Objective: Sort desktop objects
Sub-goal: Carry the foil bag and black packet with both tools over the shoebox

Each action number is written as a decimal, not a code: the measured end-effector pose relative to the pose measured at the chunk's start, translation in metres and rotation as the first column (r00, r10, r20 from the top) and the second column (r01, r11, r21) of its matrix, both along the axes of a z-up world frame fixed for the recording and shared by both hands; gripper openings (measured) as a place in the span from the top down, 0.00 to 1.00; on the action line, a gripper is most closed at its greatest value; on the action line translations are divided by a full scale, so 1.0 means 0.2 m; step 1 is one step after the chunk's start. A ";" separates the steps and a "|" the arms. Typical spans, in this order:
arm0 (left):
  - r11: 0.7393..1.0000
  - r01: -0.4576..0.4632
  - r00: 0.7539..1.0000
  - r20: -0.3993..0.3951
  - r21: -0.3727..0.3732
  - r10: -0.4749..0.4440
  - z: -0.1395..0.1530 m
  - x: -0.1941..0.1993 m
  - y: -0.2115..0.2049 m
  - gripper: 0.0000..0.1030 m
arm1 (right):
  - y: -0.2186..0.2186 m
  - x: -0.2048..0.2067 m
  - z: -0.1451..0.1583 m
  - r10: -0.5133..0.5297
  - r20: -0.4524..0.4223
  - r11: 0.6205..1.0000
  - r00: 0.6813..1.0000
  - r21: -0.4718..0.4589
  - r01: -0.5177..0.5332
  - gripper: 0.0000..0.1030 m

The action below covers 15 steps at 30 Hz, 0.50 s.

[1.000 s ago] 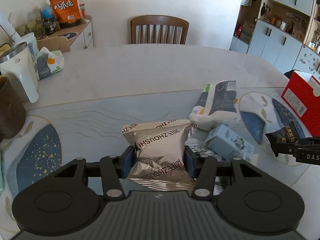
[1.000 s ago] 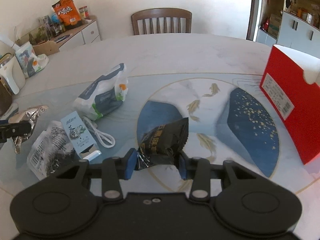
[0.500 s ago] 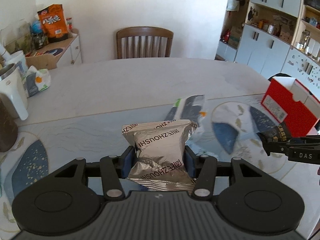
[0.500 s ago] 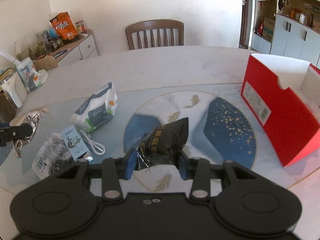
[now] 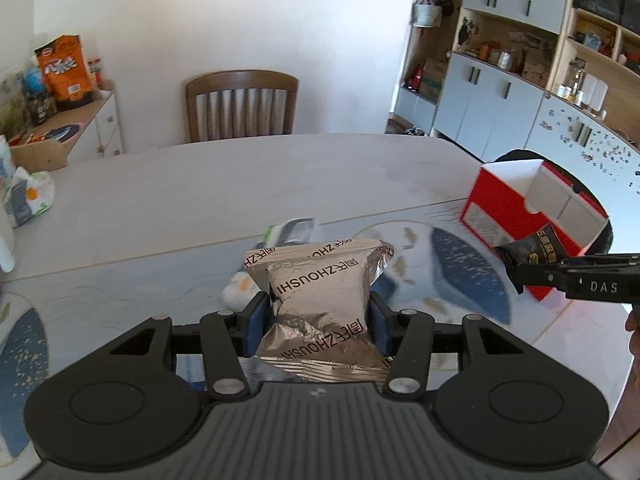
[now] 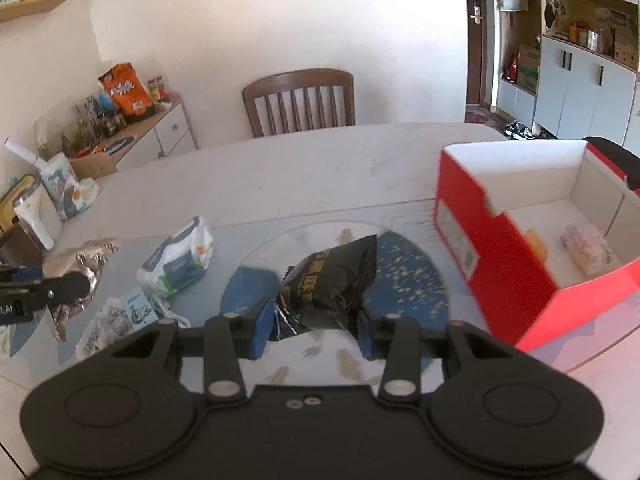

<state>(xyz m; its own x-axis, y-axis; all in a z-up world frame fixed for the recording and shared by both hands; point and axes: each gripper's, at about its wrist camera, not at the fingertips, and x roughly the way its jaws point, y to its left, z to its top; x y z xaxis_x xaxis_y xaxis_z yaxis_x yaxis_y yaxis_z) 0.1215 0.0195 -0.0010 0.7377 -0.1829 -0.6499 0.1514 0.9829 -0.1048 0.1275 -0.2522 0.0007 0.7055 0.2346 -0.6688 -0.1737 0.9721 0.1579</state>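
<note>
Above table (image 6: pixel 320 160): left hand-held gripper (image 5: pixel 318 320) clamps silver packet (image 5: pixel 320 296), right hand-held gripper (image 6: pixel 316 326) black packet (image 6: pixel 332 280); red box (image 6: pixel 500 264) at right edge.

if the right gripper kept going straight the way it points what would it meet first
Probably the table, on its blue fish mat just beyond the held black snack packet. The right gripper points downward, and the red box sits off to the right, though depth is unclear.

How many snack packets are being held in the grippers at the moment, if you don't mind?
2: a silver packet in the left gripper, and a black packet in the right gripper.
</note>
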 end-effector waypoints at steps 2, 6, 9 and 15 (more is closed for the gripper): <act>1.000 0.012 1.000 0.004 -0.003 -0.012 0.02 0.00 -0.06 0.51 | -0.05 0.00 0.02 -0.003 0.004 1.000 1.000 0.001 0.003 0.60; 0.999 0.033 0.999 0.009 -0.020 -0.033 0.06 0.02 -0.19 0.51 | -0.17 0.01 0.06 -0.010 0.011 1.000 1.000 0.017 0.010 0.60; 0.999 0.047 0.999 0.015 -0.025 -0.046 0.09 0.04 -0.28 0.51 | -0.26 0.03 0.10 -0.020 0.017 1.000 1.000 0.024 0.019 0.60; 0.997 0.077 0.996 0.038 -0.024 -0.076 0.15 0.10 -0.48 0.51 | -0.45 0.07 0.16 -0.027 0.041 0.999 0.999 0.026 0.026 0.60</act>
